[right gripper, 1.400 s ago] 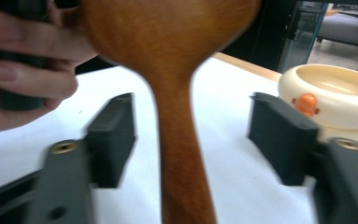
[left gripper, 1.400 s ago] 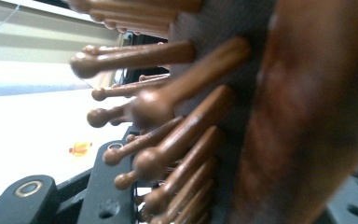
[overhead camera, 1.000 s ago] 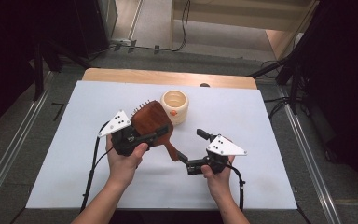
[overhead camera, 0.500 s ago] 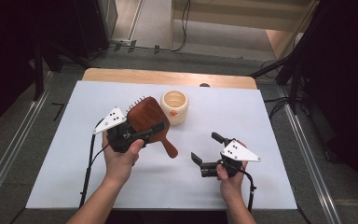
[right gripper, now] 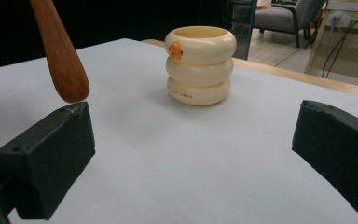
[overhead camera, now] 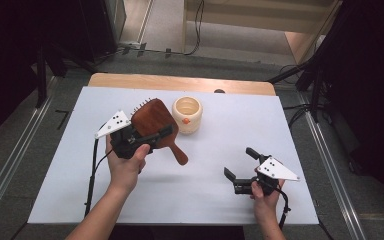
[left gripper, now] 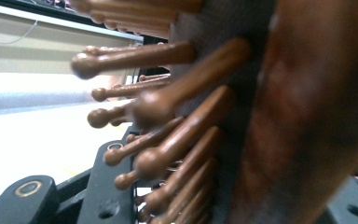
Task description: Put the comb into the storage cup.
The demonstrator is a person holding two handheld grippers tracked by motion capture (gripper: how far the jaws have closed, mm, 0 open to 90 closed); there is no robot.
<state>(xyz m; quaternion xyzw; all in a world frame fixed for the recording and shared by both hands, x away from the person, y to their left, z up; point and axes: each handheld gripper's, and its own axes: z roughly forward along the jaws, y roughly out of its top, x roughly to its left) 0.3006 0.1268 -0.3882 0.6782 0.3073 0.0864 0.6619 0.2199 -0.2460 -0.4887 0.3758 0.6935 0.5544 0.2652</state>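
A wooden hairbrush, clamped by its head in the left gripper, is held above the white table beside a cream ringed cup, while the right gripper, jaws wide and empty, hovers nearby.

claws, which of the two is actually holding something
The left claw: it is clamped on the head of the wooden hairbrush. The right claw stands open over the white table, with nothing between its jaws.

High view overhead; claw views close, level.
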